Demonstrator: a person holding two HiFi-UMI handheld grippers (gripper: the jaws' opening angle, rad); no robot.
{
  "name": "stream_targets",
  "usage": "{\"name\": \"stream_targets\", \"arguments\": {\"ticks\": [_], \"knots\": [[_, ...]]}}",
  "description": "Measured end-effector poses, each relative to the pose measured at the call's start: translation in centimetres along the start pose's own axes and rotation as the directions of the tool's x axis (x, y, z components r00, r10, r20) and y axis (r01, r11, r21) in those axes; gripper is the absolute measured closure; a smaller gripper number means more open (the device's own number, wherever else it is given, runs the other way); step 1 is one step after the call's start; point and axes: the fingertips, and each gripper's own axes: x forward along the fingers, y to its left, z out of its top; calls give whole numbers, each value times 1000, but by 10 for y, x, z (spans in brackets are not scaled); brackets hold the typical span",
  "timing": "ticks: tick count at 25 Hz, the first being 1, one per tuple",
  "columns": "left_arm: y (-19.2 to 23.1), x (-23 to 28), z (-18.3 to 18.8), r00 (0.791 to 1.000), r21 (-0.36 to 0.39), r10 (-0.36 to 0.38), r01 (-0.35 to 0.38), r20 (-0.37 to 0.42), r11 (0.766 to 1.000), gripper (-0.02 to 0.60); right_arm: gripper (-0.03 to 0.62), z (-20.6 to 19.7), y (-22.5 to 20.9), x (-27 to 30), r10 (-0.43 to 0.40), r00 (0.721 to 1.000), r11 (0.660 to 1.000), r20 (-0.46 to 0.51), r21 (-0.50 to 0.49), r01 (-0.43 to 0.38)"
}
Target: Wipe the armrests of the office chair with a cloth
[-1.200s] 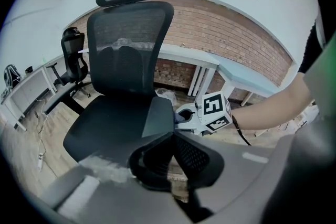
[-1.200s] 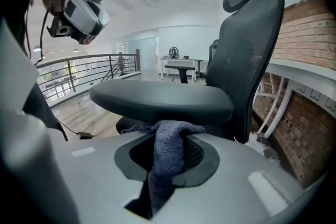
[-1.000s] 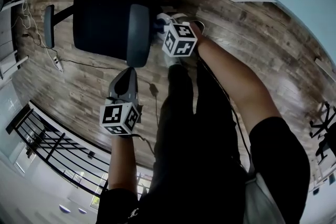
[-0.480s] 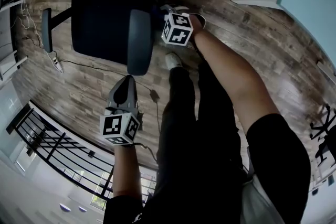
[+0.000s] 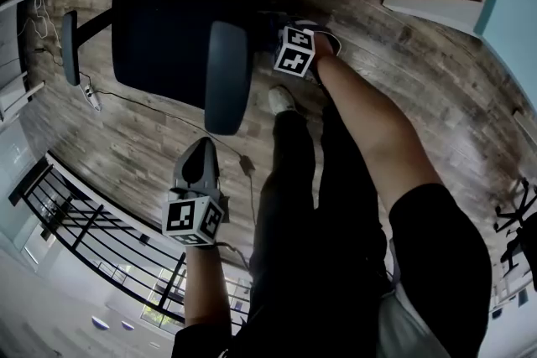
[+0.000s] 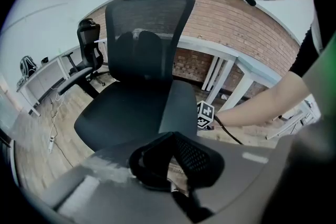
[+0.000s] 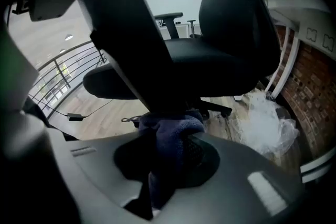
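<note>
Navy cloth sits pinched in the right gripper, low beside the armrest, likely wiping its edge; left gripper waits clear, jaws pressed together, empty.

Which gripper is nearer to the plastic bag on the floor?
Right. The right gripper is beside the chair, plastic bag just ahead; the left gripper hangs back, before the armrest.
</note>
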Motion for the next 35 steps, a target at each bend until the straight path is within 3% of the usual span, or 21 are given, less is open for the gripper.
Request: {"name": "stream_targets", "arguments": {"ticks": [5,8,12,22,29,35], "knots": [[15,-1,-10,1000,-21,23,-24,-14,999,577,530,-11,6,22,32,999,992,-10,125,-30],[17,-3,-11,1000,-27,21,-21,-18,999,577,530,3,27,18,87,995,975,56,198,-96],[16,-5,2,1000,-23,6,-6,-1,1000,577,530,25,43,-4,86,984,956,153,265,-124],[16,-27,30,996,9,-60,59,66,998,577,530,71,78,-64,28,967,944,252,312,-108],[19,-46,36,989,18,-102,100,112,995,577,530,89,83,-104,-11,964,961,266,268,-63],[30,-70,41,974,35,-145,141,171,989,577,531,93,87,-140,-94,979,979,179,195,58]]}}
